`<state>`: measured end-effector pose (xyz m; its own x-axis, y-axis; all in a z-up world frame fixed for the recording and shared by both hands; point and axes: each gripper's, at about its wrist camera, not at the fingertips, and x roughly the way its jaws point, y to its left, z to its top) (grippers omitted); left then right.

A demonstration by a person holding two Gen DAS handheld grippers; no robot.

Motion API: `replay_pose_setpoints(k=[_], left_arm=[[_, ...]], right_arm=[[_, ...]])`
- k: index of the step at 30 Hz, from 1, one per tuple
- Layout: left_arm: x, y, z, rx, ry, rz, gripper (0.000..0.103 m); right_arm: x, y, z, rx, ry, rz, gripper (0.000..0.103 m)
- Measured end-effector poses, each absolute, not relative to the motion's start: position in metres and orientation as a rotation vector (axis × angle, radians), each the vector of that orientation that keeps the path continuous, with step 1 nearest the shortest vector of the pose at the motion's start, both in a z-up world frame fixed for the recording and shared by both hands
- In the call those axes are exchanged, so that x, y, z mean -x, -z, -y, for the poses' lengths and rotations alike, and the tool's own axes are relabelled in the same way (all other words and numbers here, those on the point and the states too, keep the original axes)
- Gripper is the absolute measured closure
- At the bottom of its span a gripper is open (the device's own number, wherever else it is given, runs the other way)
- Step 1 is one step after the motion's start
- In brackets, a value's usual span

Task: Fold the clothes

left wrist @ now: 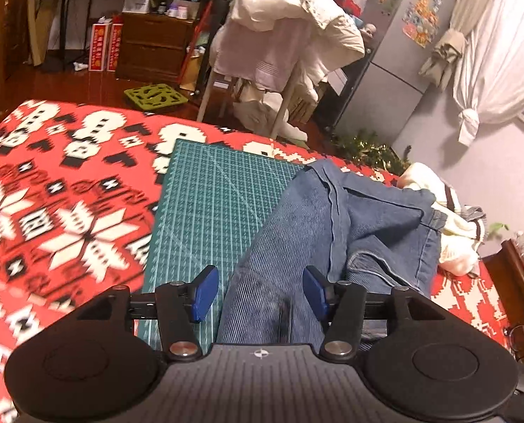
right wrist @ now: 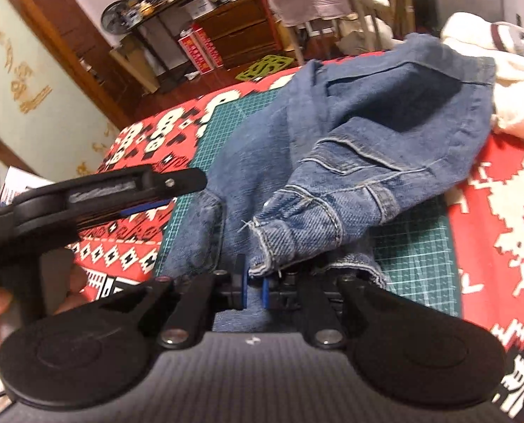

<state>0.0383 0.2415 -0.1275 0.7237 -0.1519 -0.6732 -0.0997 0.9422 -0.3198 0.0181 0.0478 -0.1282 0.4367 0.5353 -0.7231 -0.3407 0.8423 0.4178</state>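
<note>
A pair of blue jeans (left wrist: 315, 232) lies bunched on a green cutting mat (left wrist: 205, 211) that sits on a red patterned blanket. My left gripper (left wrist: 260, 292) is open, its blue pads on either side of a jeans leg without closing on it. In the right wrist view the jeans (right wrist: 367, 148) are lifted and draped. My right gripper (right wrist: 254, 287) is shut on a frayed hem corner of the jeans. The left gripper's body (right wrist: 96, 194) shows at the left of that view, with a hand below it.
A cream garment (left wrist: 452, 232) lies on the blanket (left wrist: 50, 194) beyond the jeans, by the bed's right edge. Past the bed stand a chair draped with white clothes (left wrist: 279, 35), a grey fridge (left wrist: 396, 53), a wooden dresser and cluttered shelves.
</note>
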Motion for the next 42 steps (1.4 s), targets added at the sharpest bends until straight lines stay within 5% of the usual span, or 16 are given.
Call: replay_pose_setpoints(k=[7,10,12,18,35,38,42], left_arm=[[-0.073,0.145,-0.238,0.363,0.099,-0.82,0.047],[-0.08,0.151,-0.237,0.382,0.101,-0.841,0.061],[-0.08,0.153,-0.237,0.389,0.097,-0.849,0.084],[-0.069,0.143,-0.238,0.368,0.009,-0.826,0.097],[0.028,0.122,-0.291,0.468,-0.207,-0.844,0.099],[0.034,0.122,-0.295,0.503,-0.187,-0.84,0.094],[0.03,0.123,-0.296,0.527,-0.185,-0.837,0.086]], right_arm=[[-0.022,0.123,-0.036,-0.25,-0.515,-0.97,0.085],[-0.023,0.123,-0.039,-0.251,-0.506,-0.97,0.085],[-0.024,0.124,-0.041,-0.248,-0.503,-0.974,0.085],[-0.028,0.124,-0.046,-0.234,-0.489,-0.947,0.087],[-0.045,0.118,-0.009,-0.317,-0.306,-0.855,0.089],[-0.044,0.119,0.002,-0.387,-0.308,-0.87,0.085],[-0.039,0.122,0.013,-0.456,-0.32,-0.907,0.066]])
